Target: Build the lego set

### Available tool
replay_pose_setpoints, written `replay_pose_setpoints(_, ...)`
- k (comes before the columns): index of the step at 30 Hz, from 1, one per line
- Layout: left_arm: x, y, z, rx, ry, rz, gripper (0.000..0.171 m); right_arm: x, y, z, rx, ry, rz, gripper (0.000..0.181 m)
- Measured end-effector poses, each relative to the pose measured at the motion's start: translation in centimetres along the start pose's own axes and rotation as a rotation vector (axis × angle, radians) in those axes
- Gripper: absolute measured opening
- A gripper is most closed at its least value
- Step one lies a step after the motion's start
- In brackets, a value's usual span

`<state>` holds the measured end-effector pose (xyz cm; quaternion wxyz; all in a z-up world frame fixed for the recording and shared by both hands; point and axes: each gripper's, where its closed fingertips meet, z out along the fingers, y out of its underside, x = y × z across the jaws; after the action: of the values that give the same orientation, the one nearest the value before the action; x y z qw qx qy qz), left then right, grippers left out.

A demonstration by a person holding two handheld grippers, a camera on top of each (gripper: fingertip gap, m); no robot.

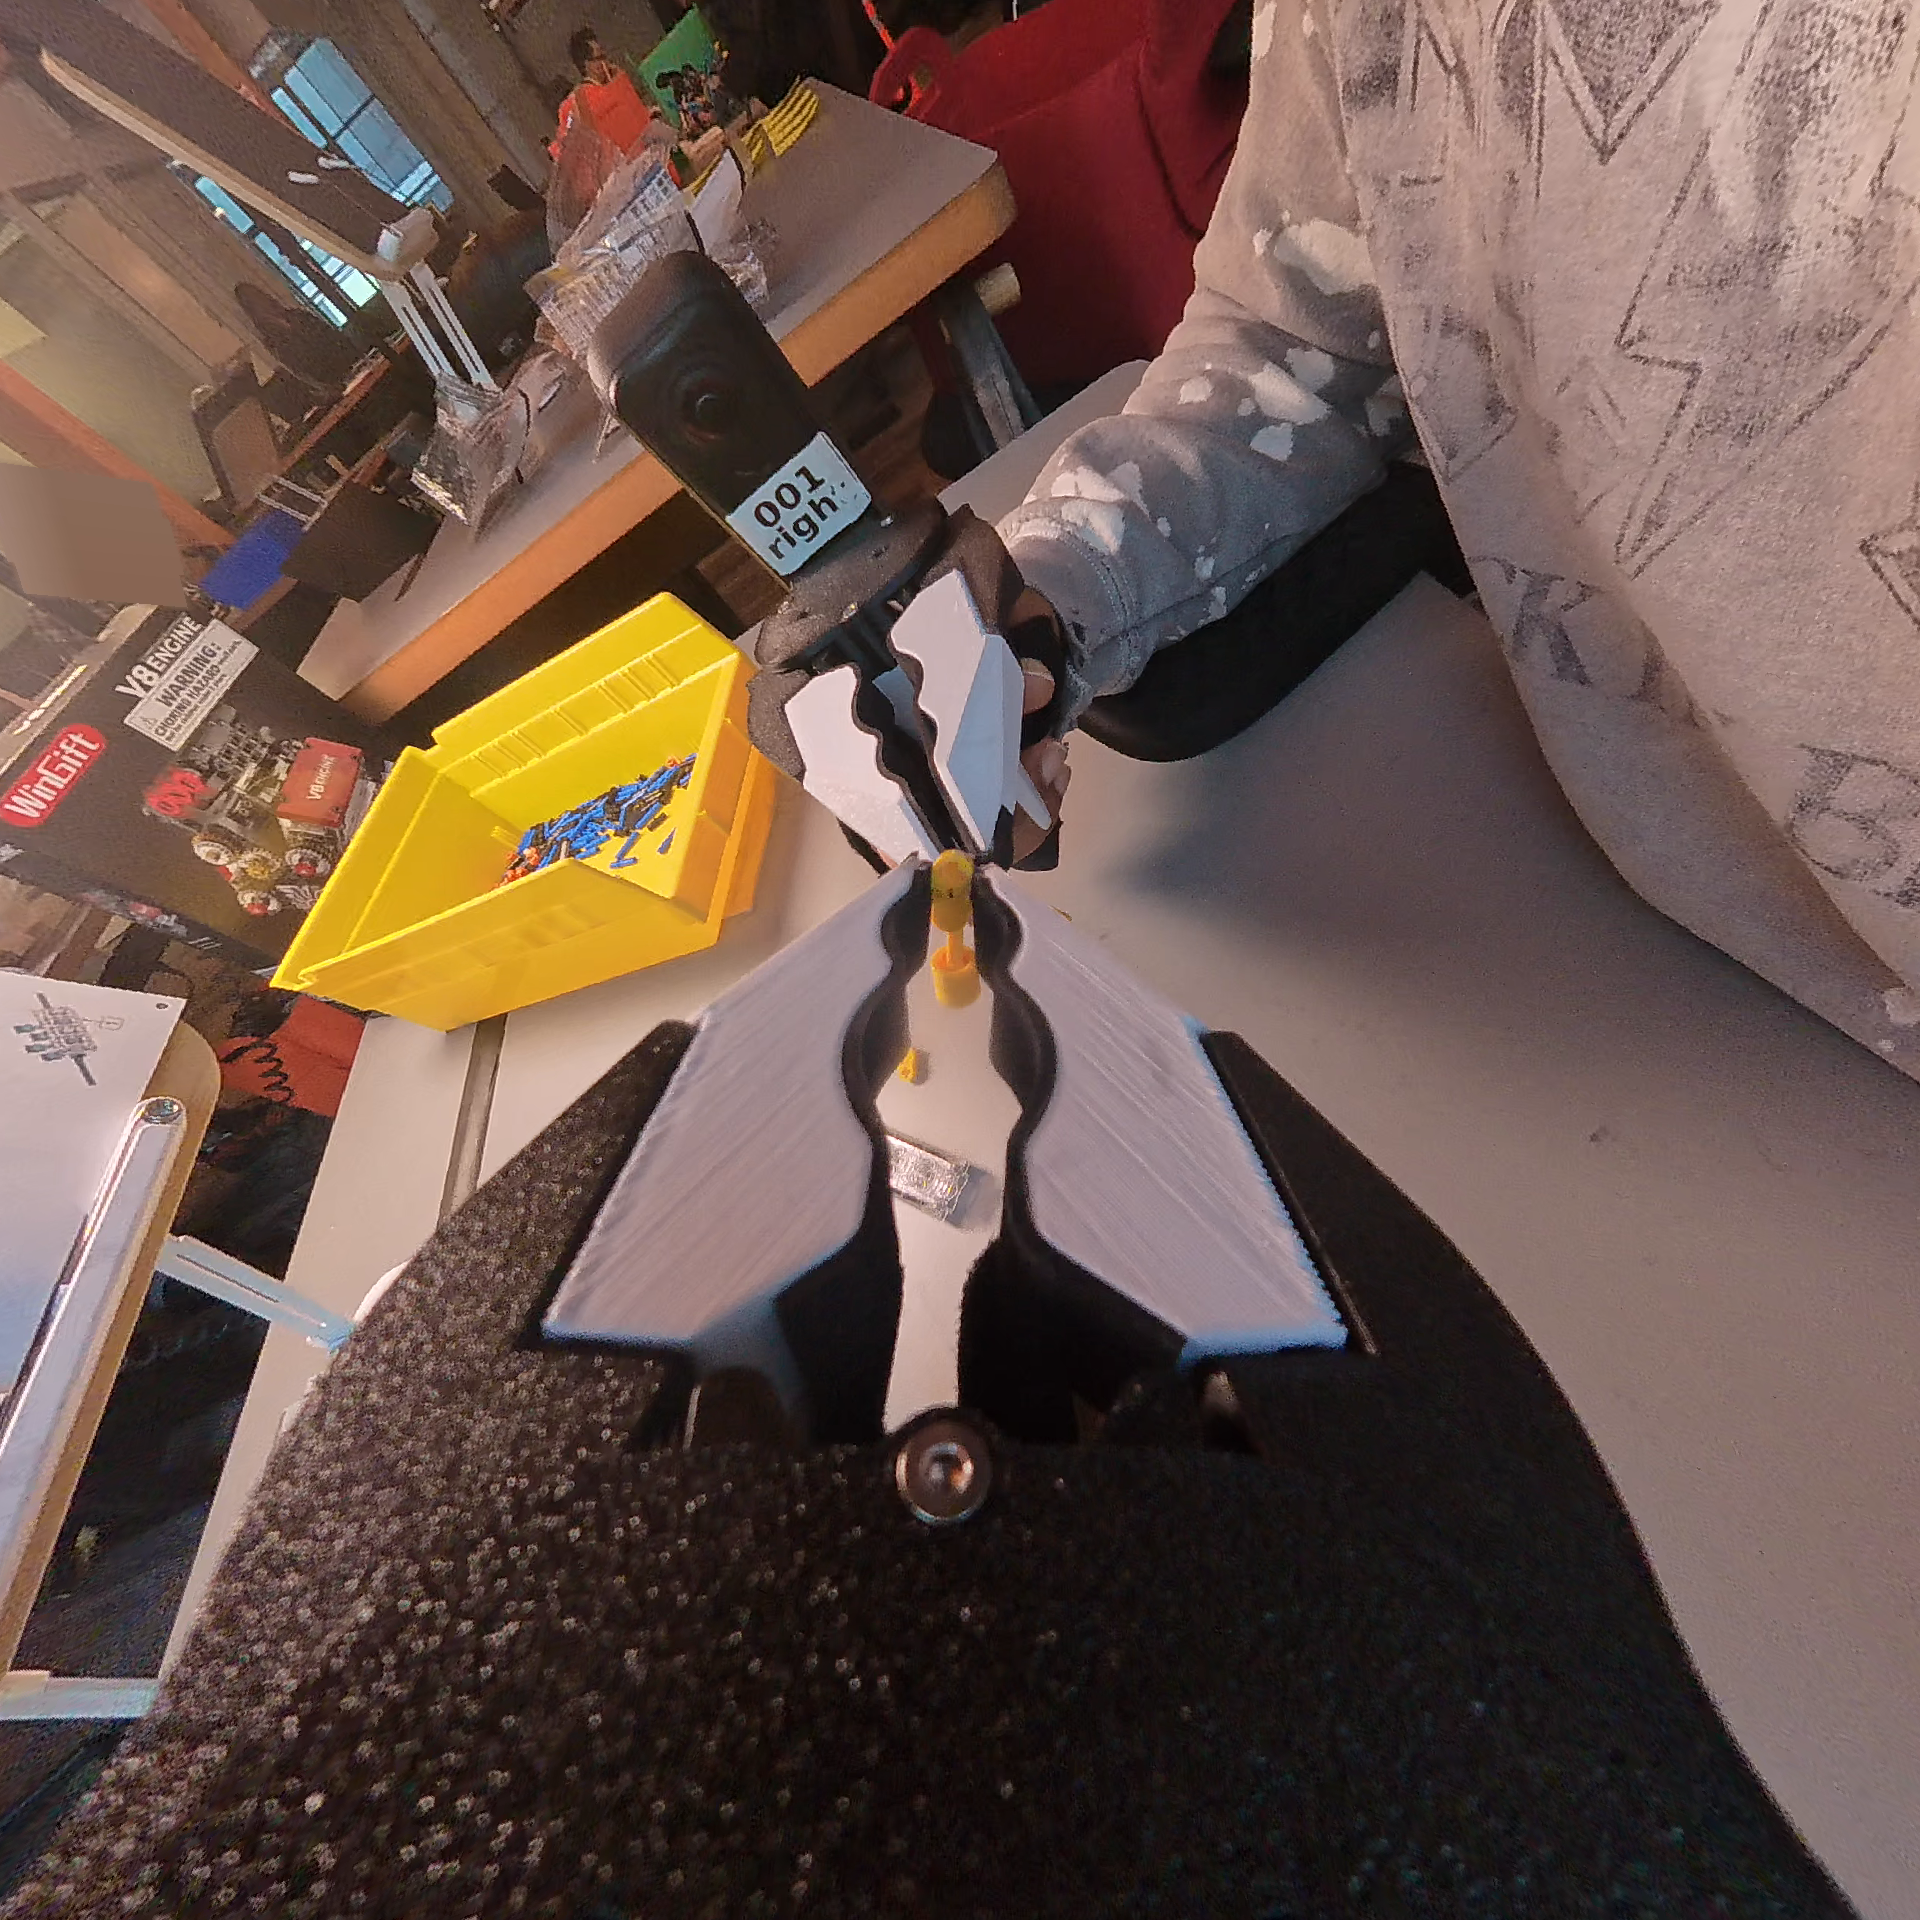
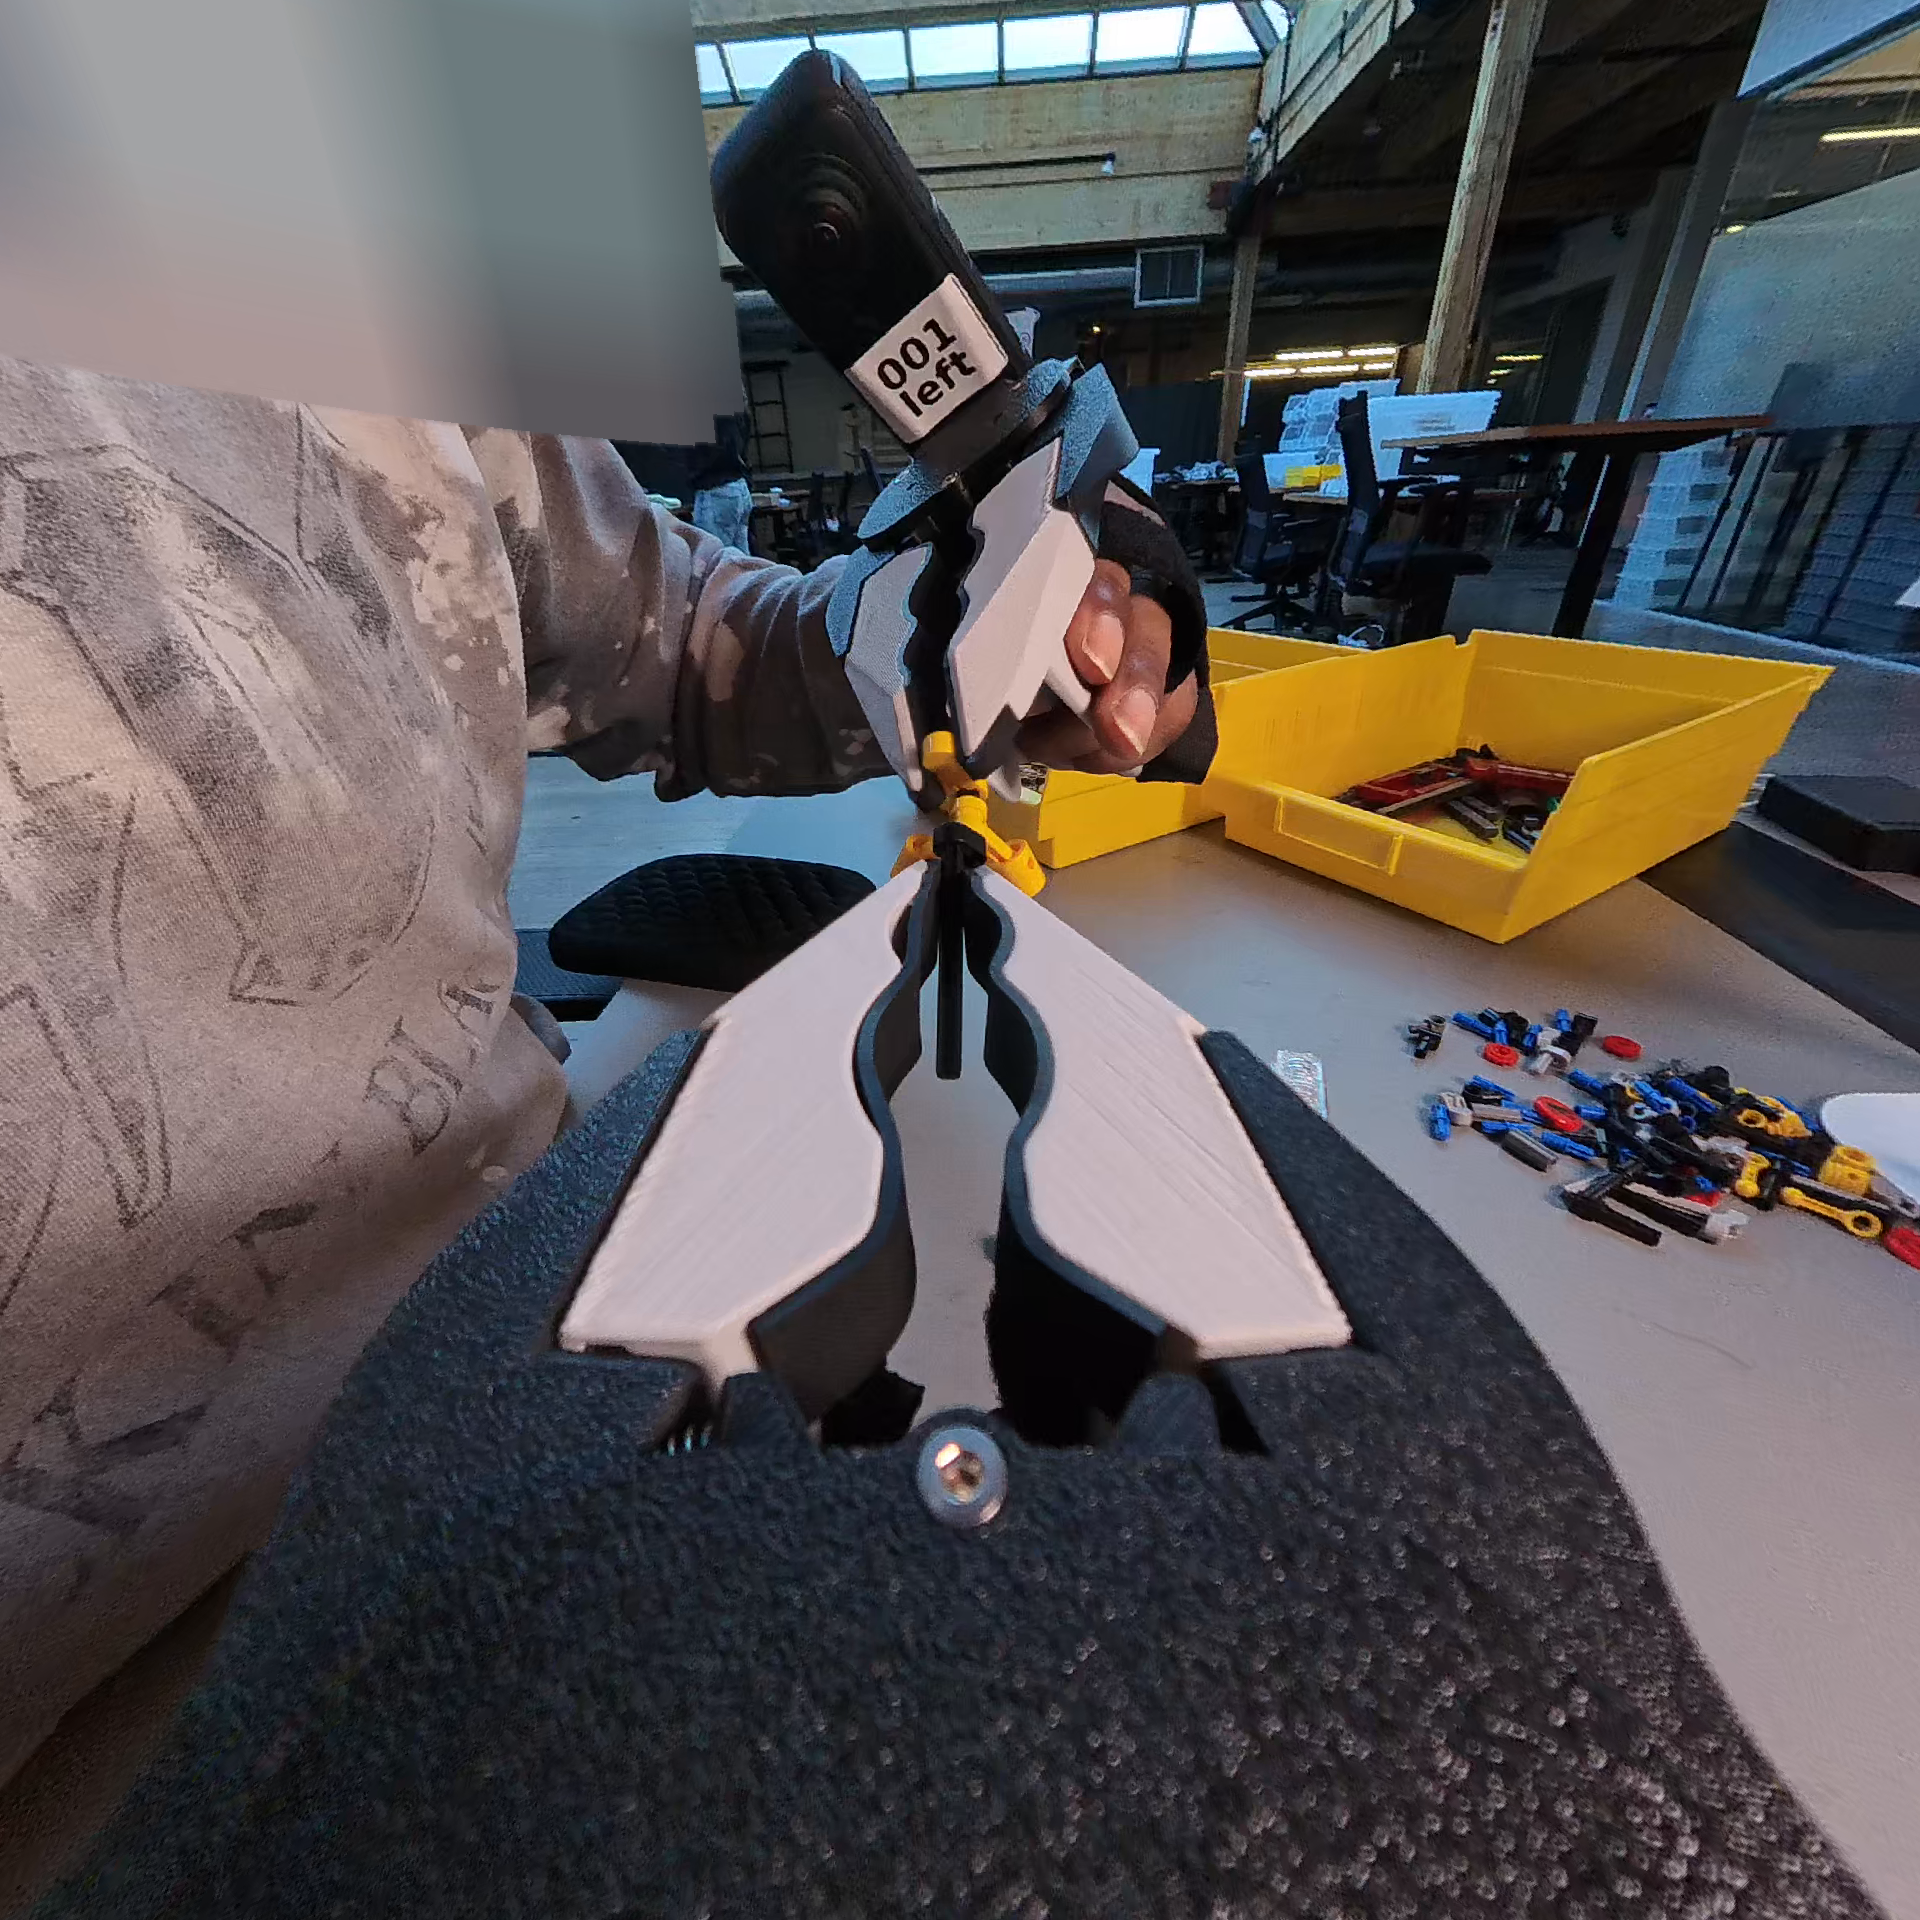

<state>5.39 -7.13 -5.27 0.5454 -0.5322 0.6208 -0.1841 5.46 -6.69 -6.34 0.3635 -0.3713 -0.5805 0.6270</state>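
Observation:
In the left wrist view my left gripper [image 1: 951, 871] is shut on a small yellow peg-like piece [image 1: 954, 935], which sticks back between the fingers. The right gripper [image 1: 975, 844] meets it tip to tip from the far side. In the right wrist view my right gripper [image 2: 951, 868] is shut on a thin black axle [image 2: 948, 997], which runs back between the fingers. A yellow connector cluster [image 2: 966, 821] sits at the axle's front end. The left gripper [image 2: 940, 774] comes down from above and is shut on the top of that yellow cluster. Both are held above the grey table [image 2: 1351, 1403].
A yellow bin [image 1: 499, 966] of blue pins stands to the left. Another yellow bin [image 2: 1662, 852] holds red and black parts. Loose small parts [image 2: 1662, 1132] lie to the right. A clear bag [image 1: 925, 1179] and a yellow bit [image 1: 910, 1065] lie below. The person's torso is close. Both grippers' tips are close together, under 4 cm apart.

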Motion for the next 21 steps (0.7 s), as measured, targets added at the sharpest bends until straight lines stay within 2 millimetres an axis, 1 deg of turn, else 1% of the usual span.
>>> replay_pose_setpoints(5,0.0,-0.6,-0.1,0.049,0.019,-0.031,0.008,-0.3,-0.5,0.0,0.015,-0.019,0.034,0.004)
replay_pose_setpoints(8,0.0,-1.3,-0.1,0.092,0.036,-0.062,0.008,-0.7,-1.1,0.0,0.045,-0.041,0.067,0.003)
replay_pose_setpoints(10,0.2,-1.0,0.2,0.067,0.055,-0.071,0.007,-0.7,-0.8,0.2,0.033,-0.036,0.067,0.003)
replay_pose_setpoints(12,0.1,-1.5,0.2,0.094,0.052,-0.091,0.007,-0.9,-1.5,0.1,0.093,-0.059,0.112,0.001)
replay_pose_setpoints(16,0.1,-1.6,0.2,0.094,0.091,-0.101,0.007,-0.9,-1.4,0.0,0.101,-0.069,0.104,0.001)
replay_pose_setpoints(18,-0.2,-1.7,0.2,0.102,0.095,-0.136,0.008,-0.7,-1.4,0.0,0.102,-0.057,0.107,0.003)
replay_pose_setpoints(21,-0.5,-2.3,0.1,0.166,0.097,-0.190,0.008,-0.8,-1.8,-0.2,0.128,-0.072,0.119,0.002)
